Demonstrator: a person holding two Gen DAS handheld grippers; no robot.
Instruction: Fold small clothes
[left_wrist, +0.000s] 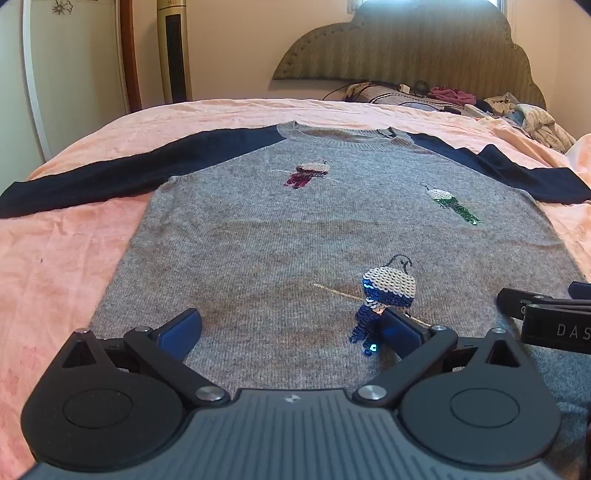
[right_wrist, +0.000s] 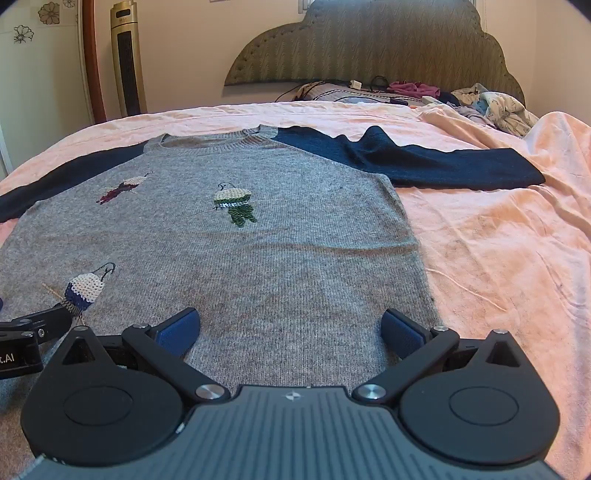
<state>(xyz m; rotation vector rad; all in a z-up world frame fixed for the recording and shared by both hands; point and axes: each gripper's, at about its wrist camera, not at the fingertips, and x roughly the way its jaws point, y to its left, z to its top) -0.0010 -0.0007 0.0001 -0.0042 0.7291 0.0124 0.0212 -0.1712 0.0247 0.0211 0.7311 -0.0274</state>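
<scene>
sweater (left_wrist: 295, 236) flat, sleeves out, on pink bedsheet (left_wrist: 66, 258) | left gripper (left_wrist: 291, 328) and right gripper (right_wrist: 290, 326) above sweater hem, jaws spread, empty | clothes pile (right_wrist: 495, 107) beyond sweater by headboard (right_wrist: 369, 44)

1. White letters "DAS" stand on the black body of the right gripper (left_wrist: 554, 325), just right of the left gripper's (left_wrist: 291, 328) right finger.
2. White letters ".AI" stand on the left gripper's black body, just left of the right gripper's left finger.
</scene>
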